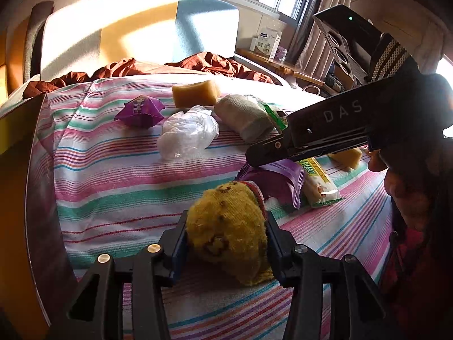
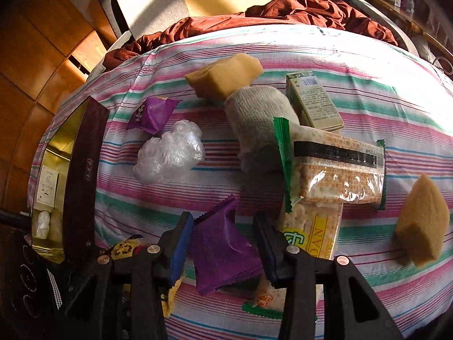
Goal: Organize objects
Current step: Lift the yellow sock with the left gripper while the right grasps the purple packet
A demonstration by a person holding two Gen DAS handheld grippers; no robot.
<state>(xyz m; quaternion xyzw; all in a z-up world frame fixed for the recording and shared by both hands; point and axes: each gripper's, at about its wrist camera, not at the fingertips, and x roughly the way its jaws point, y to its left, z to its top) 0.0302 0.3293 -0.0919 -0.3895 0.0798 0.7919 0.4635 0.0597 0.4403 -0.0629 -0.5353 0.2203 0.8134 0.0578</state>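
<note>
My right gripper (image 2: 223, 243) pinches the purple packet (image 2: 223, 257), left gripper (image 1: 226, 243) clamps the yellow sock (image 1: 229, 235); I'd lift both straight, clear of the crackers (image 2: 337, 175).

- Right gripper (image 1: 249, 153), black side plate, seen from the left wrist: pale capitals "DAS".
- Cracker packet (image 2: 314, 235), cream and yellow, beside the purple wrapper (image 2: 223, 252) on the striped bedspread (image 2: 368, 90): yellow letters "DAN" and one large green character, not readable.
- Clear cracker packet (image 2: 339, 175) with green ends: black band of print, too blurred to read.
- Pale green carton (image 2: 314, 104), toward the bedspread's far edge: barcode and block of small print, illegible.
- Box (image 1: 267, 42) on the far shelf: label unreadable.
</note>
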